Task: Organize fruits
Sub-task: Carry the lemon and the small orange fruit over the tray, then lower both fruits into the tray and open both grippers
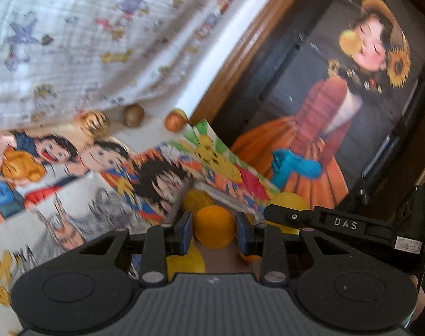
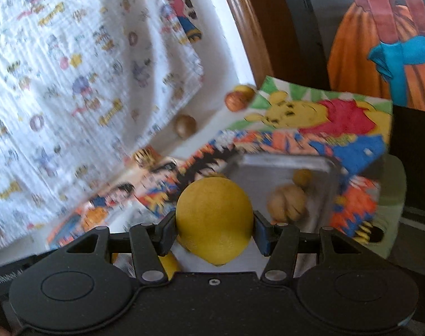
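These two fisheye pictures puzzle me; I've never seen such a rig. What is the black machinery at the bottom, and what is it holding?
Each picture comes from a camera riding on a hand-held claw, looking along its two fingers. No robot arm: a person carries one in each hand. The left claw grips a round orange fruit; the right claw grips a yellow lemon. Beyond lie cartoon-printed sheets, a shallow metal tray holding a tan lobed fruit, and small round brown fruits.

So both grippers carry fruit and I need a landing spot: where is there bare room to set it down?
The metal tray has a bare left half beyond the lemon; its right side is crowded by two small fruits. A bare white strip lies between the patterned cloth and the cartoon sheets, broken only by three small round fruits.
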A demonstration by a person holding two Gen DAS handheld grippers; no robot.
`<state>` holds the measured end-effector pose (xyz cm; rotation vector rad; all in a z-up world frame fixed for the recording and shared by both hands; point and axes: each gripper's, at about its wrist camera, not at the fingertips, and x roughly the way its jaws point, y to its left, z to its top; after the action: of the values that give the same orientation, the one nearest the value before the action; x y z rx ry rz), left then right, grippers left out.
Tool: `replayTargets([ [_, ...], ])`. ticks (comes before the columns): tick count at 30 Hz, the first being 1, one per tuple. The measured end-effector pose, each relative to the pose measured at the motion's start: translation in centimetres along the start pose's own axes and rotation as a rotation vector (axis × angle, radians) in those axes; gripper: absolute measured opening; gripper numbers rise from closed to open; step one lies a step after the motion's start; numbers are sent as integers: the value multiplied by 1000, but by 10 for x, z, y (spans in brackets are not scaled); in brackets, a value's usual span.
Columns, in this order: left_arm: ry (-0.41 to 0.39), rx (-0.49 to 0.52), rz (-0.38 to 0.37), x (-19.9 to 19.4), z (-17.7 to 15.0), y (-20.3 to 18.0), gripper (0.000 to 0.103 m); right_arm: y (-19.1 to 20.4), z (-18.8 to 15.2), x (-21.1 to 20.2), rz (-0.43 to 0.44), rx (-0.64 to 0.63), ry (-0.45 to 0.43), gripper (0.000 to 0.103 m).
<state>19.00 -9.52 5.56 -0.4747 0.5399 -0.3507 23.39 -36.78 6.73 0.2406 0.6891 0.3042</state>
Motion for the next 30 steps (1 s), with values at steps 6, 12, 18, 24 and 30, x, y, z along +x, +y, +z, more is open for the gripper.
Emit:
replayTargets([
  [6,79,58,-16,12,-28,-25,35,-18,-23,2,-23,2,51,57],
  [12,142,93,18,29,-45,-33,35,-22,-31,11,-6,-7,74,57],
  [18,193,149,80,39,-53,-39,35,-18,-35,24,-9,-44,91,57],
  [24,218,174,105,45,-58,-39,35,-26,-37,31,-21,-24,99,57],
  [30,239,165,127,49,-61,-35,36,-28,-44,35,-13,-27,87,58],
])
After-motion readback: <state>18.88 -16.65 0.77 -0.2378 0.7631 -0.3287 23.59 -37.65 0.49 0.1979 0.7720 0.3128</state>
